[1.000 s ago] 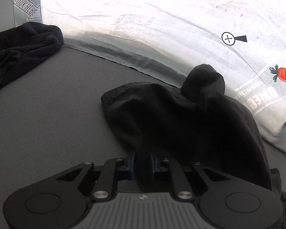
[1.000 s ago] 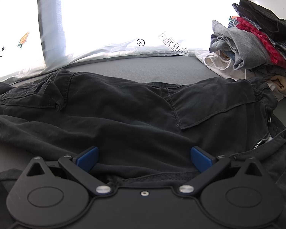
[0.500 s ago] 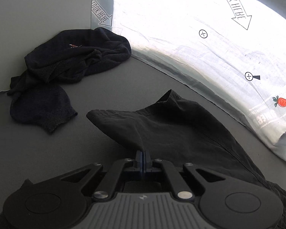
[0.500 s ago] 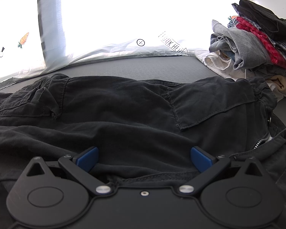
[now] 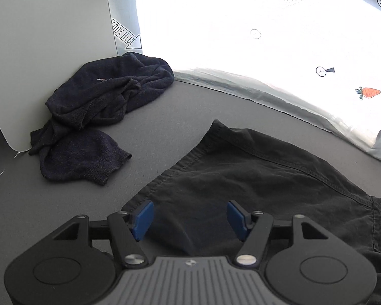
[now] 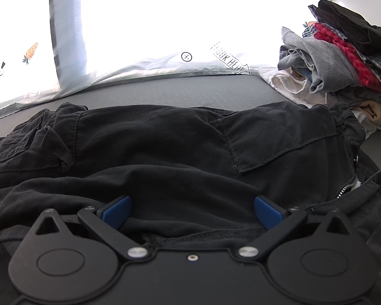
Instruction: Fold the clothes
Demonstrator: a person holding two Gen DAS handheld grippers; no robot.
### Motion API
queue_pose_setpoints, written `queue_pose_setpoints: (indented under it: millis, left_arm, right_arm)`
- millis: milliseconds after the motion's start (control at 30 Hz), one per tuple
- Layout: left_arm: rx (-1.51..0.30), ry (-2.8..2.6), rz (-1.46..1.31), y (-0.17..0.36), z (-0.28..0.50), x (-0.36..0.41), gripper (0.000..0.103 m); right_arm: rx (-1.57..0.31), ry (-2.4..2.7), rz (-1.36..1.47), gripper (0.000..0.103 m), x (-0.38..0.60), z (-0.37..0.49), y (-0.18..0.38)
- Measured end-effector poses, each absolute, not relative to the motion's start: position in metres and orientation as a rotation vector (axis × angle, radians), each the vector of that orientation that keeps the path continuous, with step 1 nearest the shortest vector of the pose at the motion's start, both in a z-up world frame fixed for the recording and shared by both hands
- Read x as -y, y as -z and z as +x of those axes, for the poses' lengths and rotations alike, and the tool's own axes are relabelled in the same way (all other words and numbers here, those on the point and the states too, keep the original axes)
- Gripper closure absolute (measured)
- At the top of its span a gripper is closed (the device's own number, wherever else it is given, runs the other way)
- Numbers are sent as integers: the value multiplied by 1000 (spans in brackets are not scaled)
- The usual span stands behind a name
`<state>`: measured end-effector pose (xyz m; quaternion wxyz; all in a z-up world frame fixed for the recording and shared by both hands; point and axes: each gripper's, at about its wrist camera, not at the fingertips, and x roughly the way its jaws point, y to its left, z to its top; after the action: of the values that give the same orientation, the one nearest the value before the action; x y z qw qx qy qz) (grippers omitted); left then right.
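Black cargo trousers (image 6: 165, 147) lie spread across the grey surface, pockets up, zip at the right. In the left wrist view one trouser leg (image 5: 254, 172) lies flat, its hem toward the left. My left gripper (image 5: 189, 219) hovers over that hem with its jaws opening; the cloth lies under and between the blue pads (image 5: 142, 218), which do not press it. My right gripper (image 6: 191, 212) stands open above the trousers' waist area, its pads apart and pinching nothing.
A crumpled dark navy knit garment (image 5: 101, 106) lies at the left against a pale panel (image 5: 45, 38). A stack of folded clothes (image 6: 343, 58) sits at the right back. A printed white sheet (image 6: 165, 25) hangs behind. Bare grey surface (image 5: 63, 203) shows left of the trouser leg.
My left gripper drew the trouser leg out to the left while pinching it, then let go; the leg now lies flat. The right gripper has stayed still and open.
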<state>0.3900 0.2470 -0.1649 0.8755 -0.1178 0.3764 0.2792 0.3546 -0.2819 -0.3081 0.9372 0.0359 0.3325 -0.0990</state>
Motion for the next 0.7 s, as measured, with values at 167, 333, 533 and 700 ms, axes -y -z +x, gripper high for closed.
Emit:
queue_pose_setpoints:
  millis: [167, 333, 533, 700]
  left_arm:
    - [-922, -456, -228, 198, 424, -212, 24]
    - [-987, -461, -136, 233, 436, -180, 9]
    - [-964, -467, -213, 240, 430, -196, 0]
    - [-933, -462, -200, 241, 428, -193, 0]
  right_arm:
    - [-811, 195, 93, 0, 287, 373, 297]
    - [-855, 116, 59, 18, 297, 374, 284]
    - [-703, 178, 79, 24, 342, 355, 250]
    - [-653, 343, 86, 42, 401, 369, 236]
